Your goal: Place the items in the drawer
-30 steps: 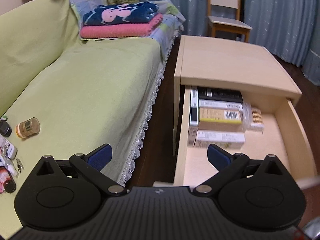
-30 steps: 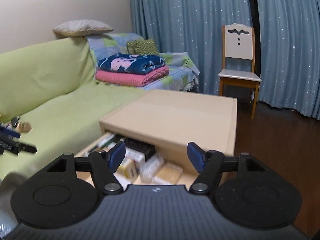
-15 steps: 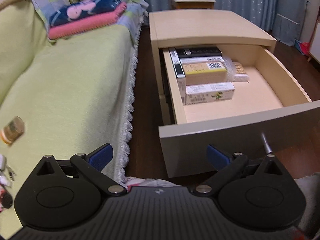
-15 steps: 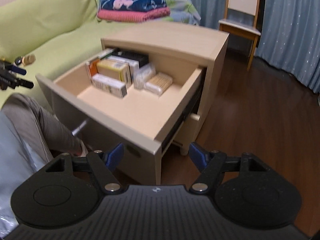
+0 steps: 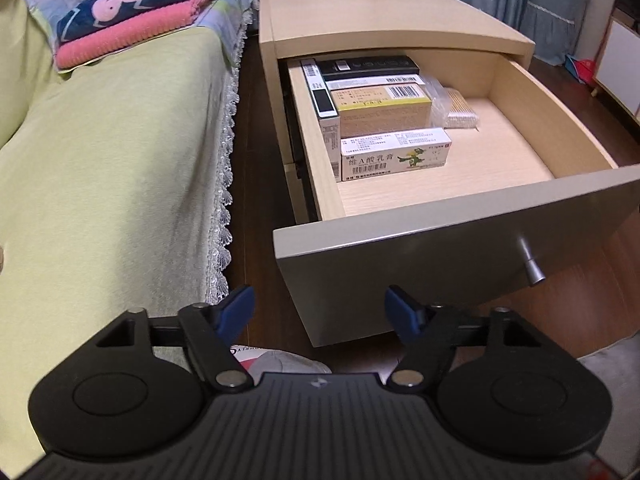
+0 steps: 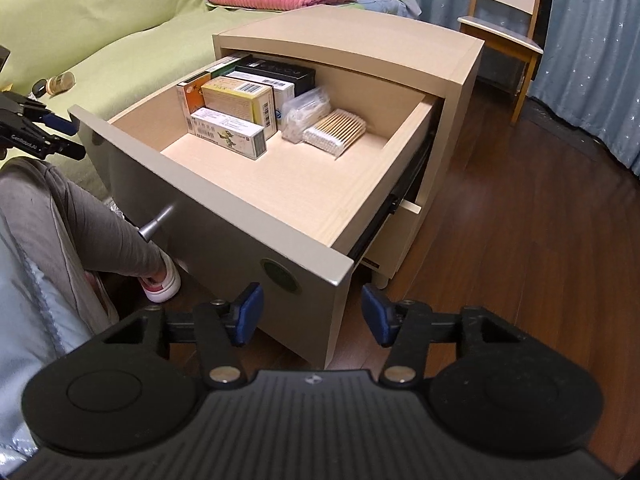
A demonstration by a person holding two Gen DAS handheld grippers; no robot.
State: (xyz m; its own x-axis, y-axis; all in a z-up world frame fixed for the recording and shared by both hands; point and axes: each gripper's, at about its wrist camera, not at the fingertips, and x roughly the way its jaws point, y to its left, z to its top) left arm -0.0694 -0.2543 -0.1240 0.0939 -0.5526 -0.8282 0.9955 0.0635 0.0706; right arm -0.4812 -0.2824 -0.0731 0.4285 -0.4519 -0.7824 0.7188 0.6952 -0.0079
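Drawer (image 5: 472, 216): top drawer of a pale wood nightstand (image 5: 384, 20), pulled fully out; grey front panel with a metal knob (image 5: 530, 266). It lies directly ahead of both grippers, its front panel just beyond the fingertips.

Contents, packed into the far-left corner as seen from the left gripper:
- white-and-green ointment box (image 5: 396, 154), nearest the front, lying on its long side;
- yellow box (image 5: 384, 110) with a barcode, just behind it;
- white box and black box (image 5: 368, 66) behind that, toward the back wall;
- a narrow carton (image 5: 322, 104) standing along the left wall, touching the others;
- a clear bag (image 6: 304, 114) and a pack of wooden cotton swabs (image 6: 336, 132) just right of the boxes.
The near and right parts of the drawer floor are bare.

Left gripper (image 5: 320, 314): jaws spread wide, holding nothing, low in front of the drawer's left corner.

Right gripper (image 6: 312, 314): jaws spread wide, holding nothing, in front of the drawer's right corner.

Surroundings: green-covered sofa (image 5: 104, 152) left of the nightstand, with folded blankets (image 5: 132, 12) at its far end; a small jar (image 6: 60, 83) on the sofa in the right-wrist view; the person's grey trouser leg (image 6: 80, 216) and a shoe (image 6: 162, 280) left of the drawer front; wooden chair (image 6: 508, 12) and blue curtains (image 6: 592, 60) beyond; dark wood floor (image 6: 520, 232).
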